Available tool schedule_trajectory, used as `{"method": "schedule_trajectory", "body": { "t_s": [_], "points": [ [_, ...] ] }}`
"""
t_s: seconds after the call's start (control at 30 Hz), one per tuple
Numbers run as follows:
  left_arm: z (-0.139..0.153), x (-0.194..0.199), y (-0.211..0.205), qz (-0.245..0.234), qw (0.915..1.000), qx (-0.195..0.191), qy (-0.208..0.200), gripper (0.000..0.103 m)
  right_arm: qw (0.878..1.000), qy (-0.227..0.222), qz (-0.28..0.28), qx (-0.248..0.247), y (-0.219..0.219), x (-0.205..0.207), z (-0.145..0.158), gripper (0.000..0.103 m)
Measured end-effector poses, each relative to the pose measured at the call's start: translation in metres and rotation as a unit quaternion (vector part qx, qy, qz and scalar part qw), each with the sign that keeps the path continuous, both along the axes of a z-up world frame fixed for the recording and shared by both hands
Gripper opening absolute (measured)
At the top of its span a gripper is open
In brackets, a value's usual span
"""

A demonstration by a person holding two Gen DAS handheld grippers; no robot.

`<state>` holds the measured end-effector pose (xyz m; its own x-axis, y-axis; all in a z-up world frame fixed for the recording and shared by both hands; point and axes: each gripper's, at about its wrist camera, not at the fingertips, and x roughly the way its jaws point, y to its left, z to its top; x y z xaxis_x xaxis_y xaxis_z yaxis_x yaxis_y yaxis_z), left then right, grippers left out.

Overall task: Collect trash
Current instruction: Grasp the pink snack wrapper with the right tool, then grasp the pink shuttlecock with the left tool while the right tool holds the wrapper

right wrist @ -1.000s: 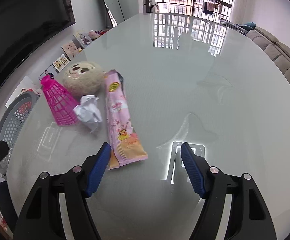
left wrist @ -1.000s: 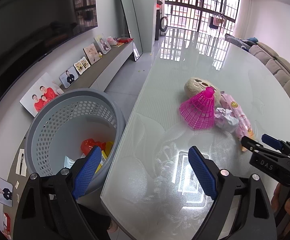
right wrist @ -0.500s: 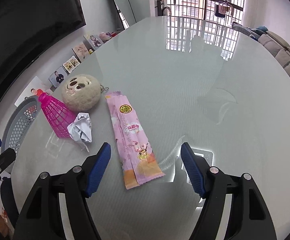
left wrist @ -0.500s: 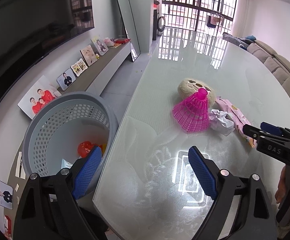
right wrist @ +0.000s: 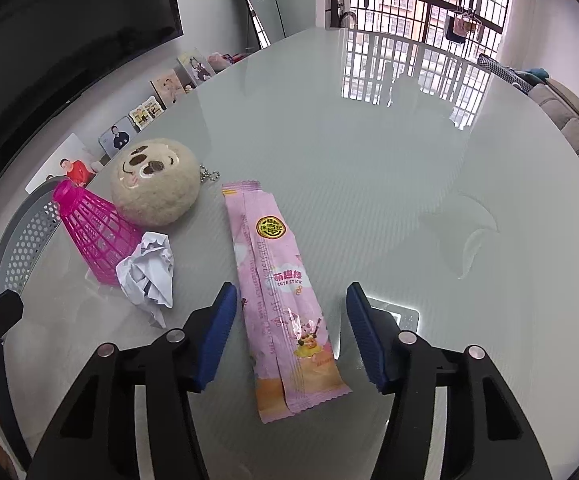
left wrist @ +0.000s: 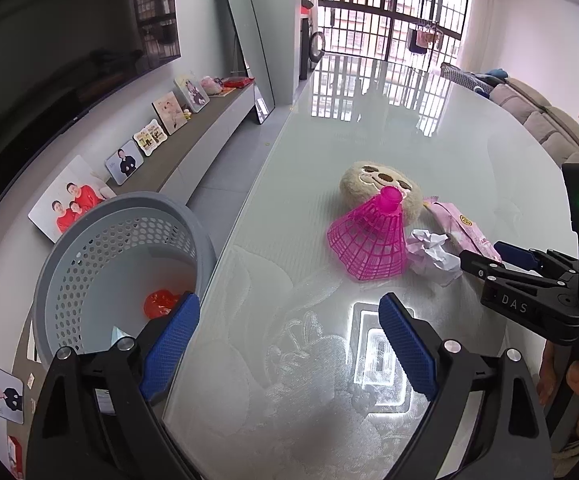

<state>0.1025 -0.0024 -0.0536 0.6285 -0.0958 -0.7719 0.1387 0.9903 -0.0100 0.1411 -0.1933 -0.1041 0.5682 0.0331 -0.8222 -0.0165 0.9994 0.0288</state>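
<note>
A long pink snack wrapper (right wrist: 277, 280) lies flat on the glass table (right wrist: 369, 140). My right gripper (right wrist: 291, 296) straddles its near half. The jaws are closing, and the blue pads stand clear of the wrapper on both sides. A crumpled white paper ball (right wrist: 147, 272) sits just left of it. In the left wrist view the wrapper (left wrist: 461, 224) and paper ball (left wrist: 429, 252) lie beside the right gripper (left wrist: 485, 254). My left gripper (left wrist: 288, 308) hangs open and empty over the table's left edge, beside a grey perforated basket (left wrist: 69, 256) with red and other scraps inside.
A pink plastic shuttlecock (right wrist: 93, 236) and a beige plush face with a keychain (right wrist: 157, 184) lie by the paper ball. Photo frames (left wrist: 129, 164) line a low shelf along the left wall. A sofa (left wrist: 541, 120) runs along the far right.
My right gripper has shifted left so the pink wrapper now lies between its fingers, and the jaws have narrowed. The left gripper has drifted slightly and stays open.
</note>
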Motion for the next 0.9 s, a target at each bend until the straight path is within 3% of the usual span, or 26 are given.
{"method": "schedule_trajectory", "body": {
  "t_s": [0.07, 0.17, 0.5, 0.9],
  "points": [
    [-0.001, 0.002, -0.002, 0.0, 1.0, 0.001, 0.001, 0.089, 1.0, -0.004, 0.003, -0.01, 0.004, 0.0, 0.0, 0.039],
    [-0.002, 0.004, -0.004, 0.0, 1.0, 0.002, 0.001, 0.089, 1.0, -0.006, 0.009, -0.001, 0.004, -0.001, -0.001, 0.033],
    [0.008, 0.012, -0.025, -0.005, 0.9999, 0.008, -0.014, 0.092, 0.998, -0.042, -0.015, 0.046, -0.024, -0.023, 0.016, 0.033],
    [0.001, 0.04, -0.055, -0.016, 0.9998, 0.005, -0.013, 0.092, 0.995, -0.034, -0.036, 0.088, -0.054, -0.024, 0.016, 0.033]
  ]
}}
